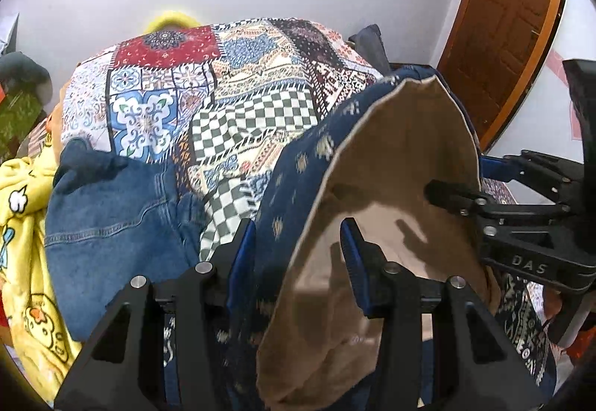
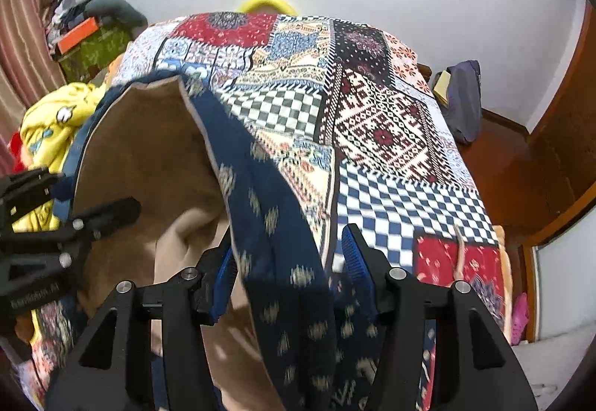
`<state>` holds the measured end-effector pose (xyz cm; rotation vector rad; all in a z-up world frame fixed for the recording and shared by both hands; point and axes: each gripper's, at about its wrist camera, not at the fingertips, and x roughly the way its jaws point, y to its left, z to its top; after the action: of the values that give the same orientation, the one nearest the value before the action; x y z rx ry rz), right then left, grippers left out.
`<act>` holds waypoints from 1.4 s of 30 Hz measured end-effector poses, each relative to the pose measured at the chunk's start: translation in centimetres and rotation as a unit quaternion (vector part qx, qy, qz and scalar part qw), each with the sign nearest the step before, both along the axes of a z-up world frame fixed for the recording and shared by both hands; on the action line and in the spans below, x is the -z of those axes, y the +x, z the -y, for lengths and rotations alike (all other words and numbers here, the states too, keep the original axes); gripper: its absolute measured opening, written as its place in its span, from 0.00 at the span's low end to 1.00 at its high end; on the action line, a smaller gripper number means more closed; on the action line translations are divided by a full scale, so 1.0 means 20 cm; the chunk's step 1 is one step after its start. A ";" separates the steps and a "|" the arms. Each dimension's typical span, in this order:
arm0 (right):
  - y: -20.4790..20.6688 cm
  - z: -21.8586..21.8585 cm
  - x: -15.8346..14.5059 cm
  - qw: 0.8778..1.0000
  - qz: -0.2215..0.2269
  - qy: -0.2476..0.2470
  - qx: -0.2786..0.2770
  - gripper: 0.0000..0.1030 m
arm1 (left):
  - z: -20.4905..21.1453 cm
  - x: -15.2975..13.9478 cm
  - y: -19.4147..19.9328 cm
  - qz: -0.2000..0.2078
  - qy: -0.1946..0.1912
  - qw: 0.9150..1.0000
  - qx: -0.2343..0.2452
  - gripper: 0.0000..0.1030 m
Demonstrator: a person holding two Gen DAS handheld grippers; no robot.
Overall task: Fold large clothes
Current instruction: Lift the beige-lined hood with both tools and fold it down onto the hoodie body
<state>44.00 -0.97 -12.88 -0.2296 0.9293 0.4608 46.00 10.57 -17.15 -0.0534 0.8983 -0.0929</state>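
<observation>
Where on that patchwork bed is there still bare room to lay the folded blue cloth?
The far half of the patchwork bedspread lies bare, from the blue cloth up to the wall, and rightward to the wooden bed edge. The left side is crowded: jeans and a yellow blanket are piled there.

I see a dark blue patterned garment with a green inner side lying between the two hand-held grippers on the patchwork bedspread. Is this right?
Not fully. The inner side of the dark blue patterned garment is beige, not green, as the left wrist view shows. The rest holds: it lies between the left hand-held gripper and right hand-held gripper, on the patchwork bedspread.
</observation>
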 end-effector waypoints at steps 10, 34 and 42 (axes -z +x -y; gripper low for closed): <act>0.01 0.01 -0.05 0.998 0.005 0.065 0.000 0.09 | 0.05 -0.04 0.01 0.026 0.018 0.999 0.012 0.08; -0.66 0.23 -0.32 0.991 0.000 0.108 -0.079 0.05 | 0.19 -0.29 -0.77 0.034 -0.013 0.994 0.099 0.06; -0.89 0.29 -0.26 0.990 -0.019 0.086 -0.108 0.05 | 0.23 -0.13 -1.00 -0.024 -0.003 0.991 0.128 0.07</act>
<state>26.22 -6.79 -7.70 -0.1654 0.9009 0.7440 25.97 5.91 -14.53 0.0554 0.9500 -0.3351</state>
